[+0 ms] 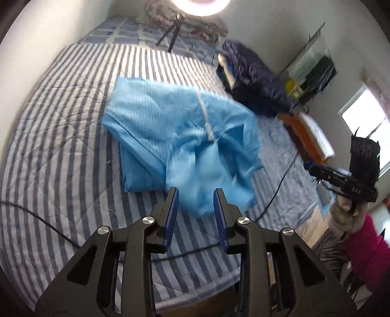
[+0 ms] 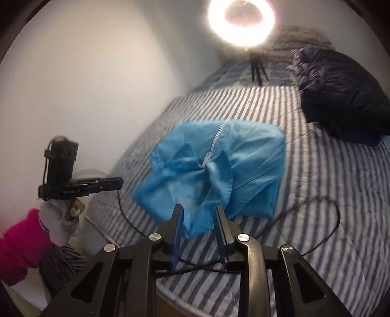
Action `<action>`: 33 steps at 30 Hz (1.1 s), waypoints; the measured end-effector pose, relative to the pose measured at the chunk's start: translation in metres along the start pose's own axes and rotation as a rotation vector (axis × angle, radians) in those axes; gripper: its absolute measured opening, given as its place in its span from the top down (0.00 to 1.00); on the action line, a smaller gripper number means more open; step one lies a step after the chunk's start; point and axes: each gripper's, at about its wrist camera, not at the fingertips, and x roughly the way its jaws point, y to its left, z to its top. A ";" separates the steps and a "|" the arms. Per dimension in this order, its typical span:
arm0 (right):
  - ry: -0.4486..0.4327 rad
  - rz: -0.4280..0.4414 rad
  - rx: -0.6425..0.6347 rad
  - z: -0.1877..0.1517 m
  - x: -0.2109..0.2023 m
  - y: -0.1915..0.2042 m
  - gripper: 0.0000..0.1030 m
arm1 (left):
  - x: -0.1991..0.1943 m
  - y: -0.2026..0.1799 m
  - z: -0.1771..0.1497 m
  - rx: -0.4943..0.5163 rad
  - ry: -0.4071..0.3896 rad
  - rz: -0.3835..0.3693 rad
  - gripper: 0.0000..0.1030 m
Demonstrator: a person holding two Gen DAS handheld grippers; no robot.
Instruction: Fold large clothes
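A light blue garment point(image 1: 170, 126) with a white zipper point(image 1: 204, 114) lies crumpled on the striped bed point(image 1: 61, 136); its far half is flat and its near part is bunched and blurred. My left gripper point(image 1: 195, 197) hangs at the garment's near edge, jaws apart, with loose cloth showing between the fingertips and no pad pressing on it. From the right wrist view the same garment point(image 2: 243, 158) has a flap hanging between the parted fingers of my right gripper point(image 2: 198, 212), also unpinched. Each view shows the other gripper off to the side, held by a gloved hand with a pink sleeve point(image 2: 22, 243).
A dark navy puffy jacket point(image 2: 341, 97) lies at the bed's far right. A ring light point(image 2: 241, 19) on a small tripod point(image 1: 170, 31) stands at the head of the bed, near folded bedding. A black cable point(image 2: 324, 219) runs over the cover. A white wall point(image 2: 85, 85) borders the bed.
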 end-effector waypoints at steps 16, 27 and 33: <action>-0.029 -0.001 0.392 0.028 0.051 -0.107 0.49 | 0.042 0.115 0.079 -0.426 -0.052 0.014 0.40; 0.036 0.097 0.514 0.032 0.120 -0.149 0.75 | 0.100 0.144 0.087 -0.481 0.030 -0.022 0.90; 0.039 0.166 0.485 0.037 0.119 -0.139 0.99 | 0.090 0.118 0.083 -0.393 0.033 0.015 1.00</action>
